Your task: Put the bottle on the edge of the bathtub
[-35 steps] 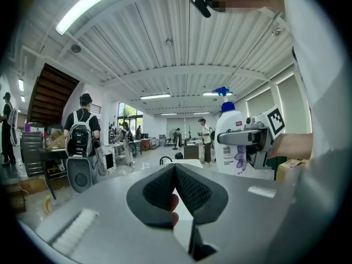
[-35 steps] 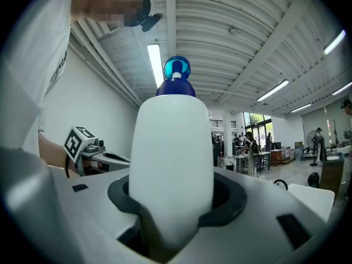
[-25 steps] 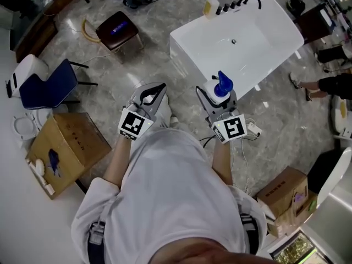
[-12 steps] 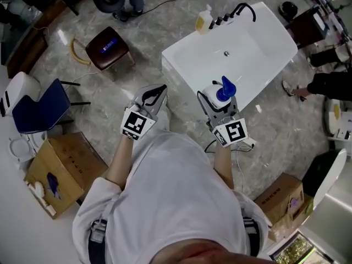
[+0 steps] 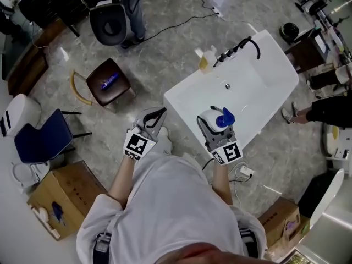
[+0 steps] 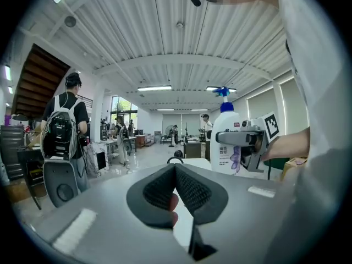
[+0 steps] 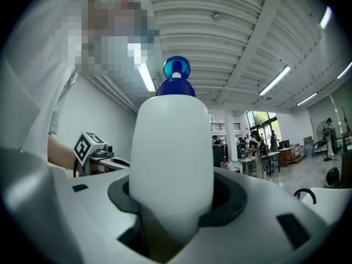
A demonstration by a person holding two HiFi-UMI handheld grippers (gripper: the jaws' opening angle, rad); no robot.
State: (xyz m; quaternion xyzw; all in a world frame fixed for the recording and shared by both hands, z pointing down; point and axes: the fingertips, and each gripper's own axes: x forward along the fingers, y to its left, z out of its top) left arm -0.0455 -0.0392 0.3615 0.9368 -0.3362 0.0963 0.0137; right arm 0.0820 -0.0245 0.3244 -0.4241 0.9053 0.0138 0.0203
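Note:
A white pump bottle with a blue head (image 5: pixel 218 118) stands upright between the jaws of my right gripper (image 5: pixel 212 126), which is shut on its body. In the right gripper view the bottle (image 7: pixel 173 164) fills the middle, seated in the right gripper (image 7: pixel 173 202). In the head view it hangs over the near rim of the white bathtub (image 5: pixel 181 100). My left gripper (image 5: pixel 153 117) is shut and empty, left of the tub's corner above the floor. The left gripper (image 6: pixel 176 172) sees the bottle (image 6: pixel 226 136) to its right.
A yellowish bottle (image 5: pixel 204 61) and a black faucet (image 5: pixel 245 44) stand on the tub's far rim. A brown stool (image 5: pixel 110 81), a blue chair (image 5: pixel 41 139) and a cardboard box (image 5: pixel 63 199) lie left. A power strip (image 5: pixel 245 172) lies on the floor by the tub. Someone's legs (image 5: pixel 324 106) are at right.
The tub has come closer and further under me as the view shifted. My right gripper, with the bottle in it, now sits over the tub's near rim instead of short of it.

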